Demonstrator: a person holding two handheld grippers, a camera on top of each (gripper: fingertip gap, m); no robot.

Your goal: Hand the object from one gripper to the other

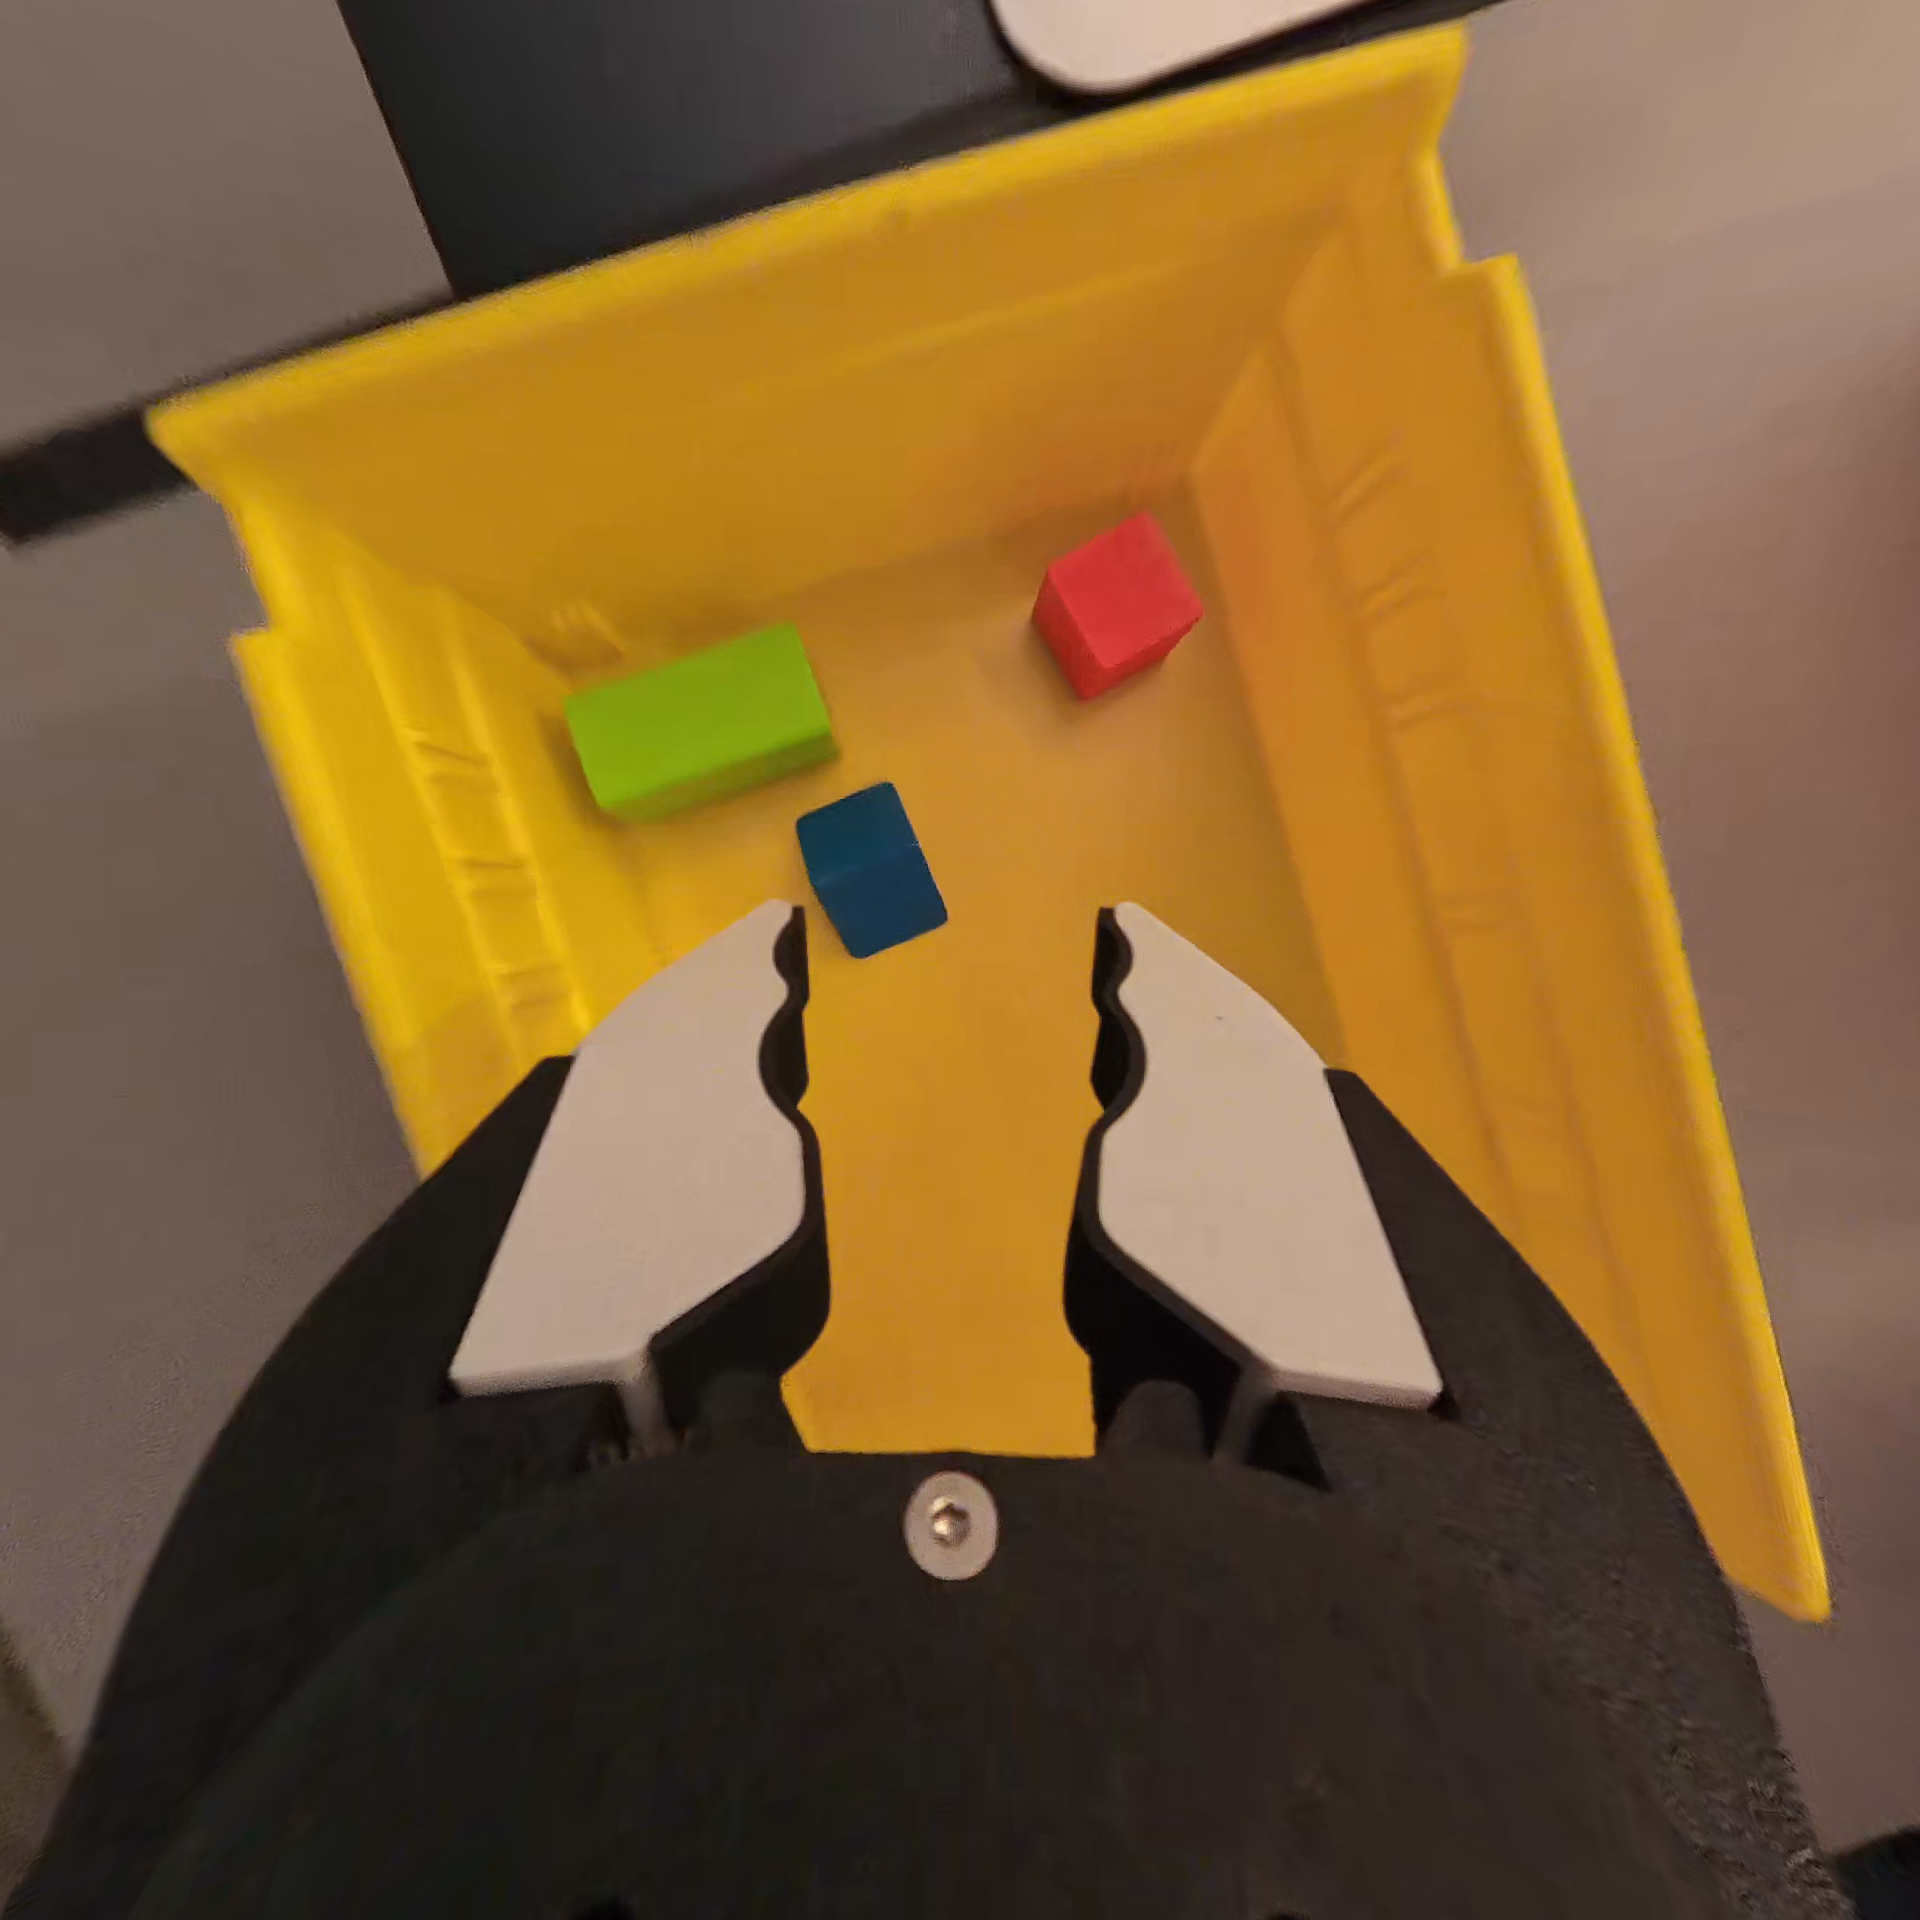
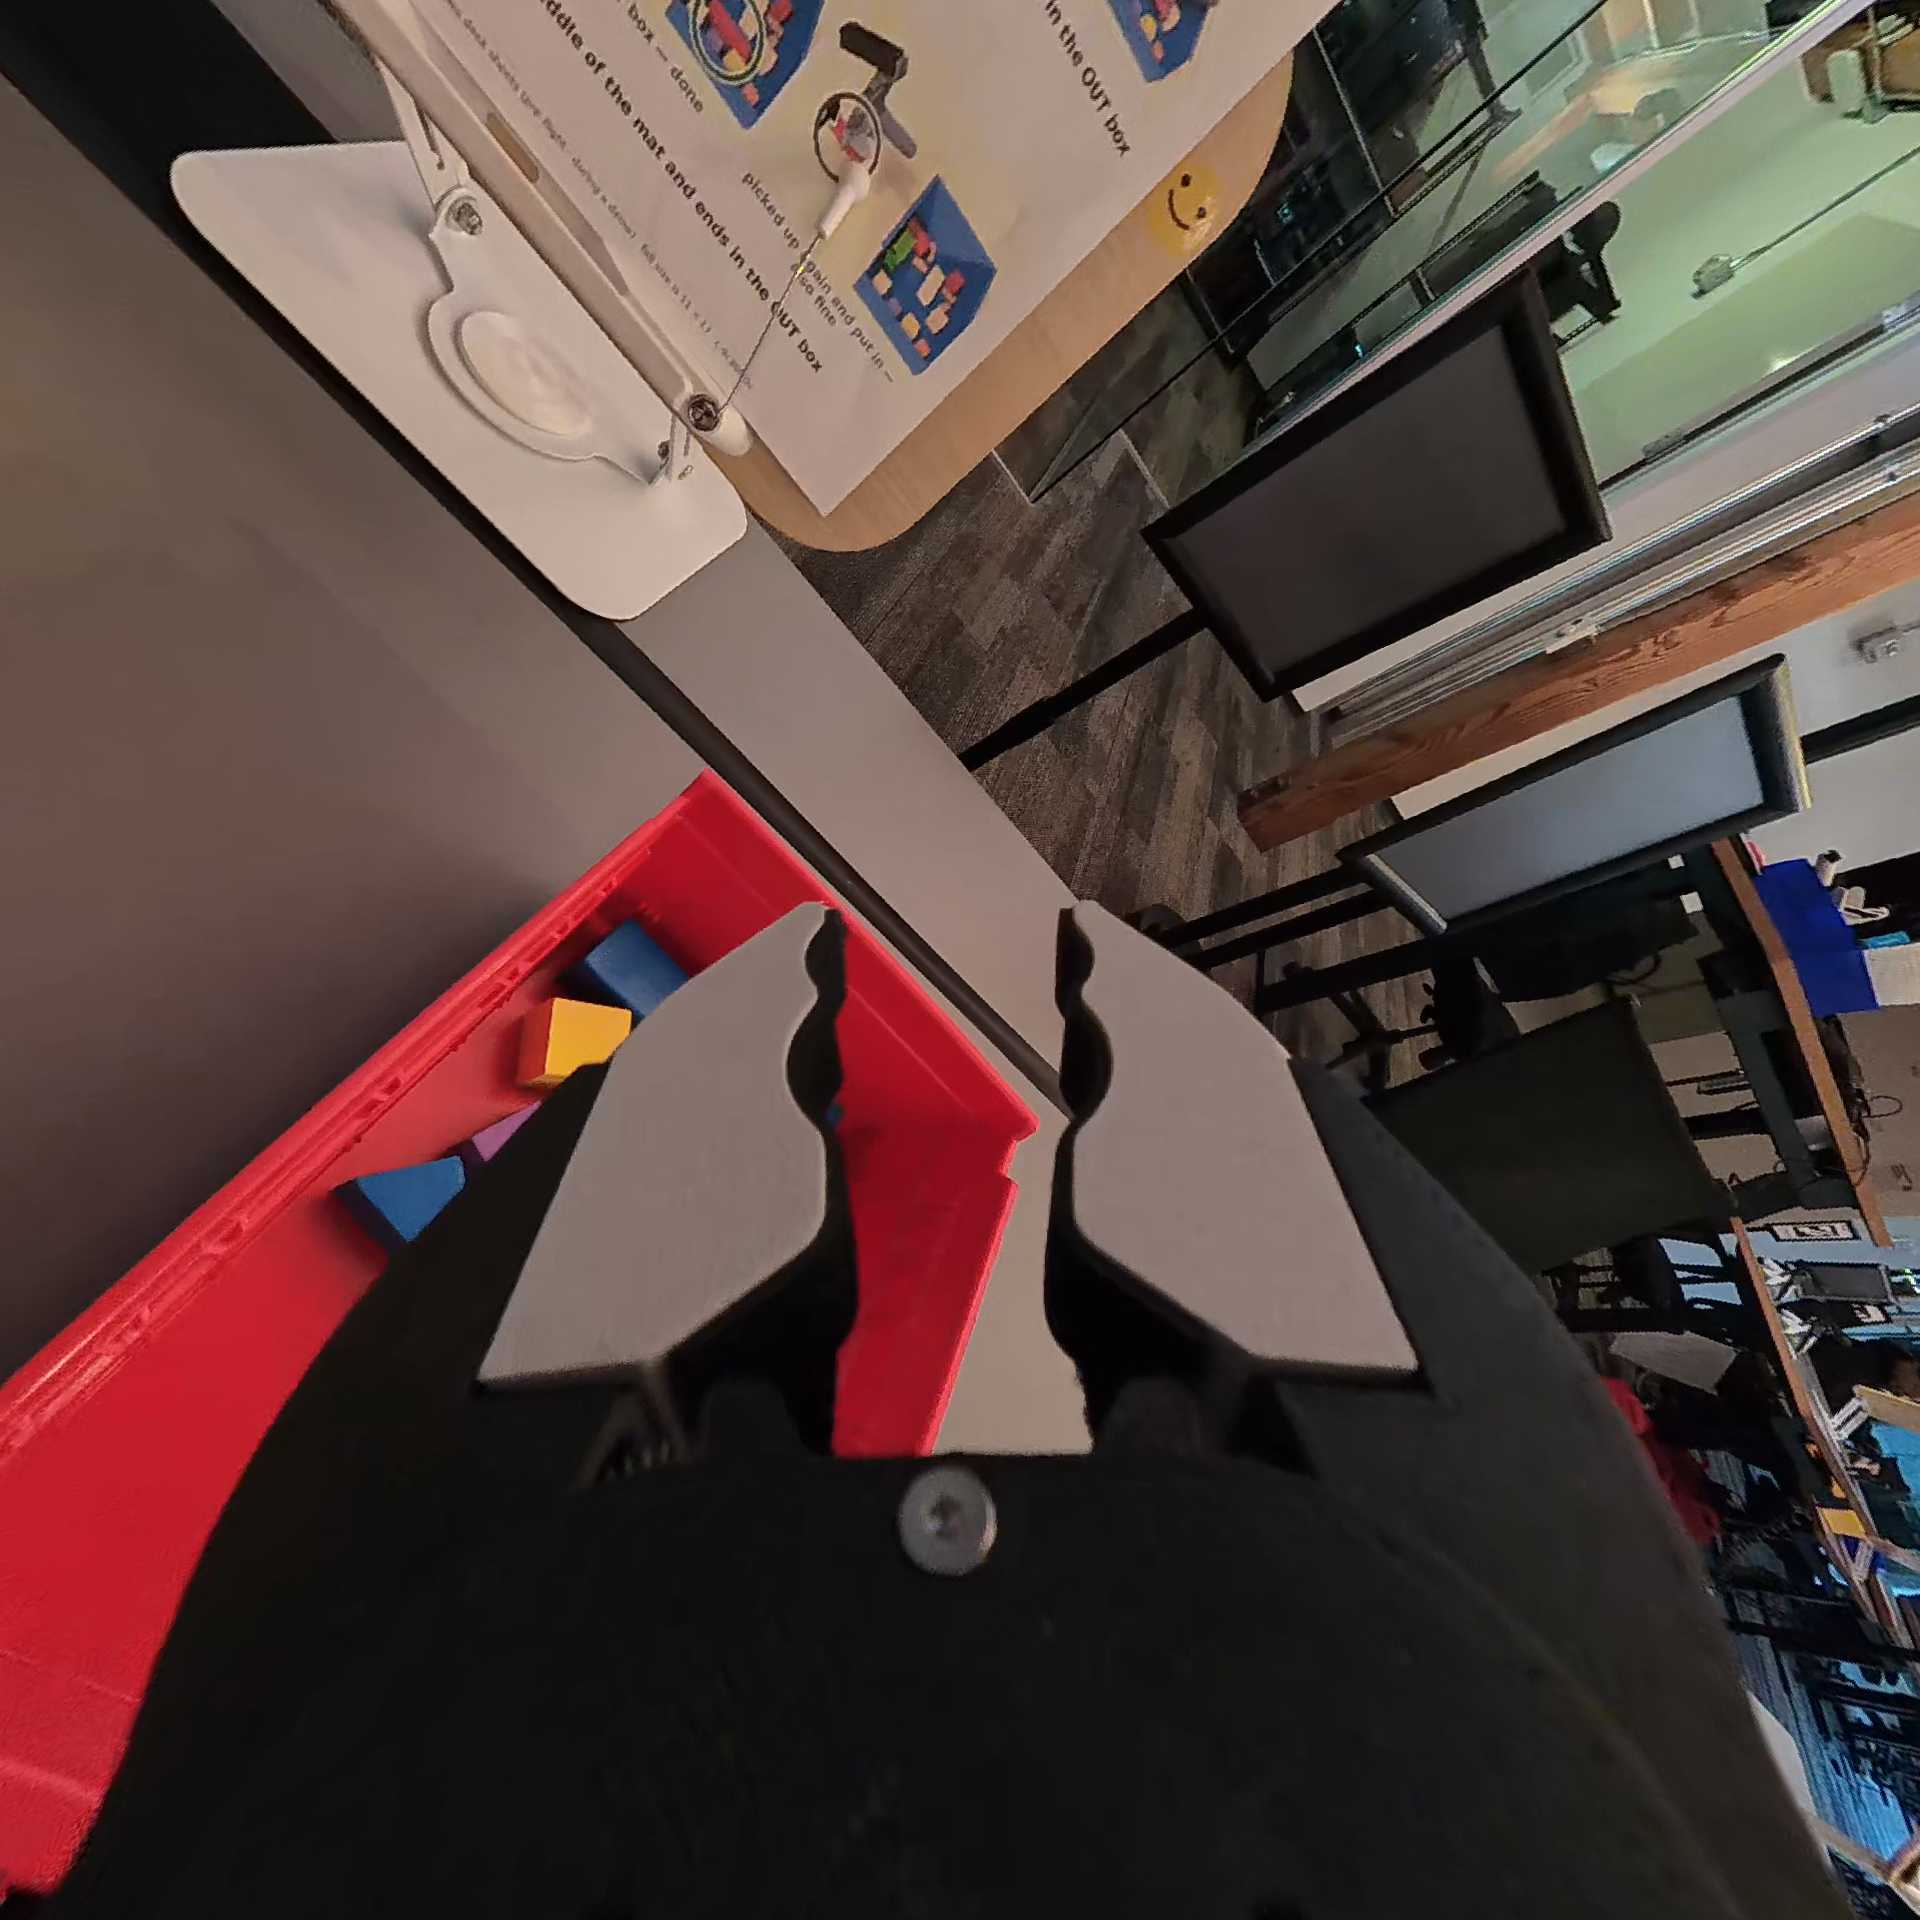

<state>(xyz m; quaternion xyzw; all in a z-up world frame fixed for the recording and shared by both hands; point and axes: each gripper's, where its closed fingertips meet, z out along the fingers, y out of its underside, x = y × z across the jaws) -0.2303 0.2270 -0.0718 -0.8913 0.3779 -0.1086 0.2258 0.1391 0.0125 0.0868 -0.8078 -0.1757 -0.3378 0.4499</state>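
- Grey-faced fingers of the left gripper (image 1: 948, 914) stand spread with nothing between them, pointing down into the yellow bin (image 1: 727, 436).
- Grey fingers of the right gripper (image 2: 943, 920) are likewise spread and empty, hanging above the near corner of the red bin (image 2: 935, 1174), over the grey table (image 2: 312, 675).
- Object location: the blue cube (image 1: 871, 871) lies on the yellow bin floor just ahead of the left fingertips, nearer the left finger. The green block (image 1: 701, 722) lies close beside it; the red cube (image 1: 1117, 608) sits well apart near the right wall.
- Step in hand, as judged: first pickup. No handover has begun.
- Next move, as judged: the blue cube looks the likeliest target, though this is not certain. Shift the left gripper slightly leftward and lower it so both fingers straddle the cube, then close. The cube lies skewed to the fingers; rotate the wrist to meet flat faces.
- Right gripper pose: rolled sideways, its view steeply tilted, aimed past the table edge. The other gripper shows in neither view.
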